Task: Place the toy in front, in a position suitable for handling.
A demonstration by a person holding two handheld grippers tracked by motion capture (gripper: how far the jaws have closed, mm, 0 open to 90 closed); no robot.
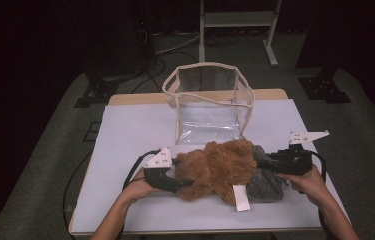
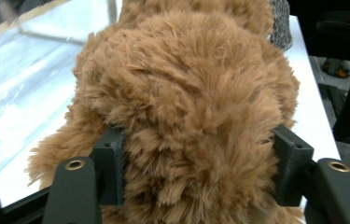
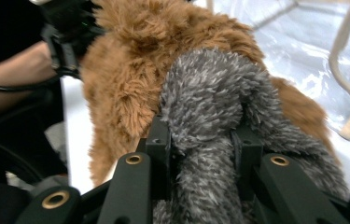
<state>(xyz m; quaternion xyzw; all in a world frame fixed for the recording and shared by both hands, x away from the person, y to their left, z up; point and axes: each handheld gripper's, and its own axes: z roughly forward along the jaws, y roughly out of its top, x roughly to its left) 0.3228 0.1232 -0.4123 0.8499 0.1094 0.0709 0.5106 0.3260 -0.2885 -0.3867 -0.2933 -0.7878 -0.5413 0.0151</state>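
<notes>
A dark room surrounds a tabletop (image 1: 125, 135) covered with a pale sheet, and a clear plastic bag with cream trim (image 1: 209, 102) stands open at its far side. In front of the bag, between the two hands, lies a brown furry plush toy (image 1: 217, 167) with a grey furry part (image 1: 265, 182) at its right end and a white tag (image 1: 241, 197) sticking out toward the near edge.

The left gripper (image 1: 172, 175) comes in from the toy's left end. In the left gripper view its jaws stand about half open, one on each side of a thick lump of the brown plush (image 2: 186, 107); the fur fills the whole gap between them and bulges over both jaw tips, so the pads press into it. The rest of the toy stretches away ahead of the jaws, with the grey part (image 2: 280, 23) at the far end.

The right gripper (image 1: 267, 162) comes in from the toy's right end. In the right gripper view its jaws are drawn fairly close together and pinch a narrow fold of the grey part (image 3: 205, 107), which rises between them and curls over above the tips. The brown body (image 3: 130, 74) lies just beyond and to the left of these jaws, touching the grey fur, and the left gripper (image 3: 67, 28) shows past it.
</notes>
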